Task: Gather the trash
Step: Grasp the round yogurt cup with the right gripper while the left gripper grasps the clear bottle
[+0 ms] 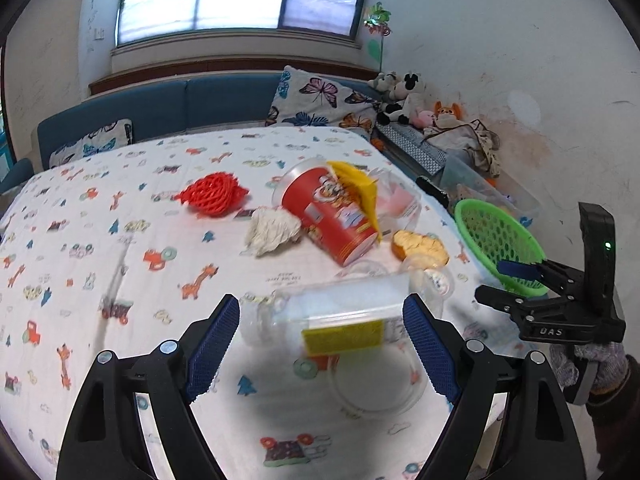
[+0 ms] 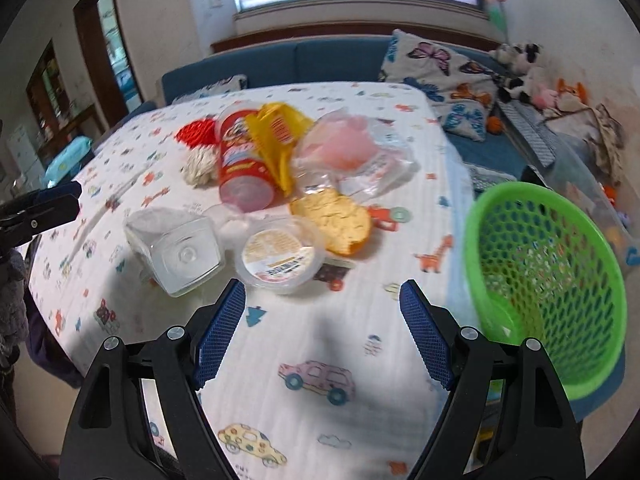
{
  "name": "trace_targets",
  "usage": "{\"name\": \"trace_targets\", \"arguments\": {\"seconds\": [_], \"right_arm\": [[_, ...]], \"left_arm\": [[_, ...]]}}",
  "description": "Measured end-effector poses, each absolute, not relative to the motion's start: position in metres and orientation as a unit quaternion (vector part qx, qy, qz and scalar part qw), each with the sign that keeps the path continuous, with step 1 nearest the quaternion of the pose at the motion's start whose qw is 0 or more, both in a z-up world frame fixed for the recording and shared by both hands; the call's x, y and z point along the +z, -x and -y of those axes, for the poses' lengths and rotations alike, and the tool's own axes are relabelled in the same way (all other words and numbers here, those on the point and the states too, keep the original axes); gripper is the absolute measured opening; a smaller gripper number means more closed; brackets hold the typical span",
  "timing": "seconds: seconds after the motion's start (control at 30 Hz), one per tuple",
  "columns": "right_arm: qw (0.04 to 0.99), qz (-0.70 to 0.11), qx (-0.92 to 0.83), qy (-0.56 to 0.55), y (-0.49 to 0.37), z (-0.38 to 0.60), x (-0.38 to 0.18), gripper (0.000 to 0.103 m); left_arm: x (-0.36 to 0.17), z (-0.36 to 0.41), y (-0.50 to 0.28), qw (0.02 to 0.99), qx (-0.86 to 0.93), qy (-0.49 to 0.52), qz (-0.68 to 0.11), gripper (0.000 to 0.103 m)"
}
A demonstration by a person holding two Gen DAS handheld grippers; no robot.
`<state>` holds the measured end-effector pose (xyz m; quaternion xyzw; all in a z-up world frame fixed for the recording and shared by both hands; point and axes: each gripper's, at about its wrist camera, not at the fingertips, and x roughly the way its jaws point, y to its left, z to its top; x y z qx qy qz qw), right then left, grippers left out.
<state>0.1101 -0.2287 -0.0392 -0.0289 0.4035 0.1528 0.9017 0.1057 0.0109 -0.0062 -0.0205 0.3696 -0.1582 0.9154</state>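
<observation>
Both grippers are hovering with fingers spread and holding nothing: the left gripper (image 1: pixel 322 344) is framing a clear plastic bottle (image 1: pixel 320 316) lying near the table's front edge, while the right gripper (image 2: pixel 322 332) is facing a small lidded cup (image 2: pixel 280 256). Farther in, an orange peel (image 2: pixel 332 216), a red snack can (image 1: pixel 332 220), a crumpled tissue (image 1: pixel 272 230) and red netting (image 1: pixel 214 194) are lying scattered. At the right edge the green basket (image 2: pixel 552 272) is sitting apparently empty, so collecting looks barely begun.
</observation>
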Motion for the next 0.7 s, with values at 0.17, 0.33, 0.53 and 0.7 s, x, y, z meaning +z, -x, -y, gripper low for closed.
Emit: {"name": "trace_targets", "arguments": {"seconds": [0.17, 0.33, 0.53, 0.7], "right_arm": [[0.893, -0.417, 0.164, 0.051, -0.123, 0.212, -0.052, 0.078], [0.887, -0.420, 0.176, 0.082, -0.133, 0.199, -0.060, 0.078], [0.880, -0.420, 0.194, 0.107, -0.145, 0.191, -0.067, 0.076], [0.873, -0.424, 0.207, 0.118, -0.150, 0.187, -0.067, 0.076]], "left_arm": [[-0.017, -0.018, -0.104, 0.911, -0.157, 0.021, -0.380, 0.081], [-0.021, -0.019, -0.105, 0.908, -0.158, 0.025, -0.387, 0.081], [-0.019, -0.017, -0.106, 0.908, -0.176, 0.008, -0.380, 0.081], [-0.015, -0.011, -0.109, 0.900, -0.219, -0.050, -0.373, 0.081]]}}
